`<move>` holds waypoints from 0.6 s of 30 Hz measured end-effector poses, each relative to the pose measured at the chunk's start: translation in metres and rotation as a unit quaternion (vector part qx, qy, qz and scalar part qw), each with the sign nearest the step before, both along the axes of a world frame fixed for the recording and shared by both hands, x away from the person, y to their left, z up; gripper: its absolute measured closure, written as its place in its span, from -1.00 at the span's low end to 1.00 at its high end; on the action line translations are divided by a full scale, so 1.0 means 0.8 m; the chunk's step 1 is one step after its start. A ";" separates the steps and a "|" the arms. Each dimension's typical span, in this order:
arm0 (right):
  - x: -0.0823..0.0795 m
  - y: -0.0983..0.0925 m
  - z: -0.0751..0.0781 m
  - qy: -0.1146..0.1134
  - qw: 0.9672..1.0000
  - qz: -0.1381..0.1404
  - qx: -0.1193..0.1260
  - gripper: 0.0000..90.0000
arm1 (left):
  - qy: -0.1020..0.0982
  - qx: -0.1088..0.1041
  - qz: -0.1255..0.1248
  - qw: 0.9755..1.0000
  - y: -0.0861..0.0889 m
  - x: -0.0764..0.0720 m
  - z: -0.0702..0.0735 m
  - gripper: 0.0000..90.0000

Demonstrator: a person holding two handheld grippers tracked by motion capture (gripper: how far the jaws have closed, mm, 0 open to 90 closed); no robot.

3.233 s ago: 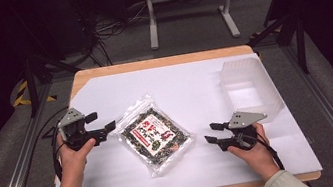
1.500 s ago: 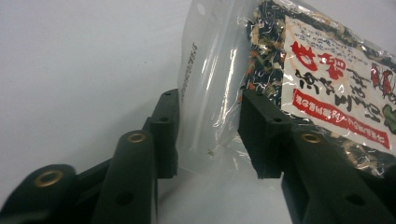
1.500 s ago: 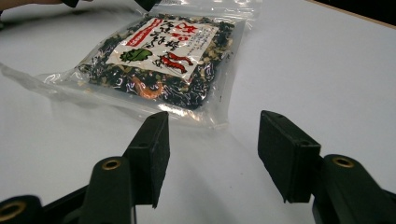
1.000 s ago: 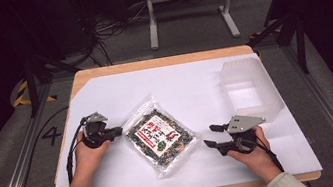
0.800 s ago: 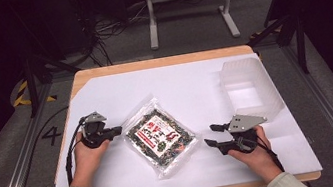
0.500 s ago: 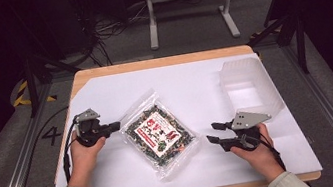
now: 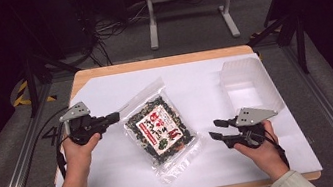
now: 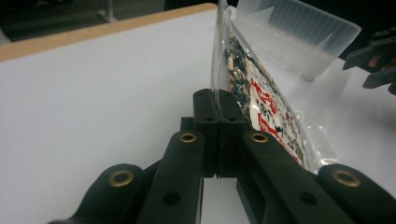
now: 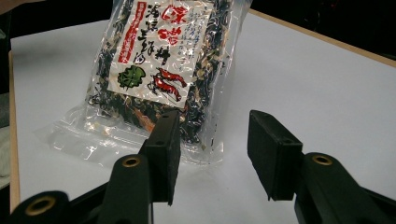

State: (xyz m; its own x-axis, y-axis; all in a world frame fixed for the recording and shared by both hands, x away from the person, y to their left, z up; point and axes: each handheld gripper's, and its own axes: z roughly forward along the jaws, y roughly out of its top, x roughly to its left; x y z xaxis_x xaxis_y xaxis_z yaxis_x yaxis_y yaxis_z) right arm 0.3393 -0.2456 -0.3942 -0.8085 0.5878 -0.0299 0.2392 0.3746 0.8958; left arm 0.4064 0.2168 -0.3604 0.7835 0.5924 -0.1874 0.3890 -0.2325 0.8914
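A clear plastic bag of dark dried food with a red and white label (image 7: 157, 129) lies on the white table top, its left edge raised. My left gripper (image 7: 116, 115) is shut on that raised edge of the bag (image 8: 243, 88), which stands up between the pressed pads. My right gripper (image 7: 214, 131) hovers just right of the bag's lower right corner, open, with nothing between its jaws. Its jaws have just been closing. In the right gripper view the bag (image 9: 163, 65) lies ahead of that gripper (image 9: 212, 156), tilted up at the far side.
A clear plastic tub (image 7: 249, 83) stands at the right rear of the table (image 7: 192, 79). The same tub (image 8: 289, 32) rises behind the bag in the left gripper view. Metal frame legs and cables lie on the floor beyond the table.
My left gripper has risen with the bag's left edge in it, tilting that side of the bag up. The right gripper's jaws have narrowed while the hand stayed in place.
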 end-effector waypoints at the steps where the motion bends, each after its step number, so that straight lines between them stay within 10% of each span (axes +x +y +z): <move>1: 0.000 0.000 0.002 -0.001 1.000 0.001 -0.001 0.21 | -0.005 -0.004 -0.001 1.000 -0.002 -0.003 0.005 0.99; 18: 0.007 0.008 0.035 -0.022 1.000 0.018 0.009 0.01 | -0.102 -0.023 -0.043 0.994 -0.025 -0.043 0.070 0.99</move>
